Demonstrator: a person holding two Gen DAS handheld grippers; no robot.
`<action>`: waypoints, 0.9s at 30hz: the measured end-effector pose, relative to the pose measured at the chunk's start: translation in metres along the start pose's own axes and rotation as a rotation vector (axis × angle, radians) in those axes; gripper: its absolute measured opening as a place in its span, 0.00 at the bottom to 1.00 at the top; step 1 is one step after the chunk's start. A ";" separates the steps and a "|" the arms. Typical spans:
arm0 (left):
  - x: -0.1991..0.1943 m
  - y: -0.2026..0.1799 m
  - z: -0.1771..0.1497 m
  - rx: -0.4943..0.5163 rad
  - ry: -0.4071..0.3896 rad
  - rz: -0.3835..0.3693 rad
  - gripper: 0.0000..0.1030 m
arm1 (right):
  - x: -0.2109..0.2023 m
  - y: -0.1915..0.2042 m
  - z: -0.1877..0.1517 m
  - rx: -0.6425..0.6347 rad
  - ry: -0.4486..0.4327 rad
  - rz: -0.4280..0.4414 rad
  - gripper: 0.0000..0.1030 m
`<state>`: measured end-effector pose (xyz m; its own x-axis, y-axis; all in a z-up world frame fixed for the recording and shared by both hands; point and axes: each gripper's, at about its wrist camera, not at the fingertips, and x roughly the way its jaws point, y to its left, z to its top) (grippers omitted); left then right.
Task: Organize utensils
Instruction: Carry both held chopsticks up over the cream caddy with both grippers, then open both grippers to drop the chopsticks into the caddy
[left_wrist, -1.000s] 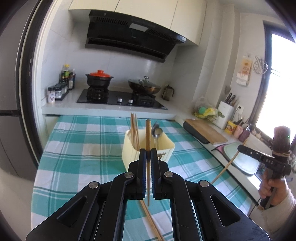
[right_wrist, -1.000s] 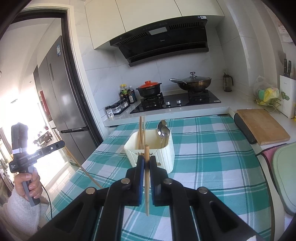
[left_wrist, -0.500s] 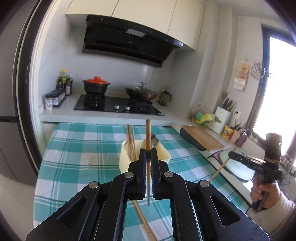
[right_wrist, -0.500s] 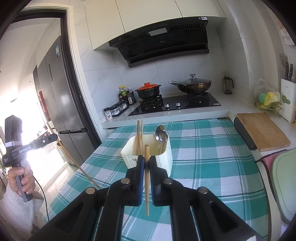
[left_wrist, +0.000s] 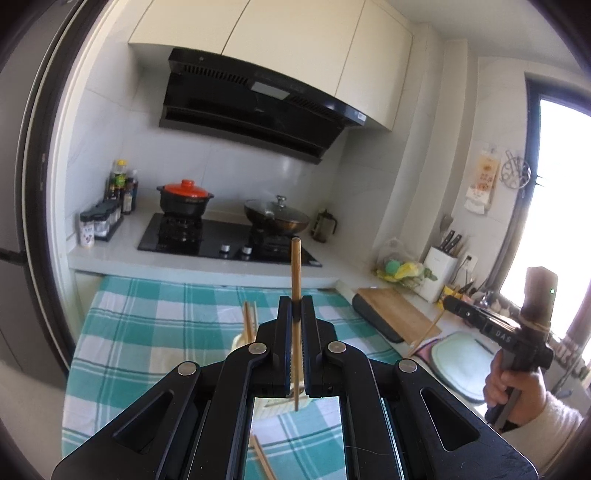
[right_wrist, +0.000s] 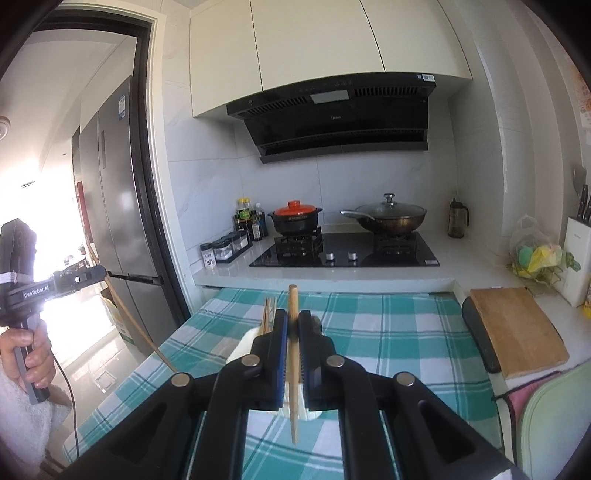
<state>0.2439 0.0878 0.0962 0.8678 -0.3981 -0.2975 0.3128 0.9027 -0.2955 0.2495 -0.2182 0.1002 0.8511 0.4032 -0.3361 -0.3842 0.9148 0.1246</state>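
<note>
My left gripper (left_wrist: 295, 306) is shut on a wooden chopstick (left_wrist: 296, 269) that stands upright between its fingers. My right gripper (right_wrist: 292, 321) is shut on another wooden chopstick (right_wrist: 293, 306), also upright. Both are held above the green checked table (left_wrist: 155, 325). The cream utensil holder (left_wrist: 239, 341) stands on the table, mostly hidden behind each gripper; two chopsticks (left_wrist: 249, 319) stick out of it. In the right wrist view the holder (right_wrist: 243, 343) shows its chopsticks (right_wrist: 269, 314). One more chopstick (left_wrist: 264, 461) lies on the cloth below my left gripper.
A stove (right_wrist: 343, 251) with a red-lidded pot (right_wrist: 295, 218) and a wok (right_wrist: 388, 218) lies behind the table. A wooden cutting board (right_wrist: 513, 328) and a knife block (left_wrist: 439, 262) are on the right counter. A fridge (right_wrist: 110, 206) stands at the left.
Both grippers have risen and tilted up with their chopsticks, so the utensil holder has dropped lower in both views and is now largely hidden behind the fingers.
</note>
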 end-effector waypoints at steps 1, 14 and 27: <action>0.005 -0.001 0.003 0.002 -0.008 0.000 0.03 | 0.005 0.000 0.008 0.008 -0.015 0.001 0.06; 0.117 0.014 -0.006 0.026 0.088 0.082 0.03 | 0.118 0.015 0.005 -0.028 -0.048 -0.003 0.06; 0.218 0.047 -0.050 -0.033 0.444 0.156 0.21 | 0.259 0.005 -0.052 0.085 0.396 0.132 0.13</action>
<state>0.4289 0.0352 -0.0282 0.6524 -0.2955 -0.6979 0.1729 0.9546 -0.2426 0.4491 -0.1100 -0.0351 0.5874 0.4920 -0.6425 -0.4353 0.8614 0.2617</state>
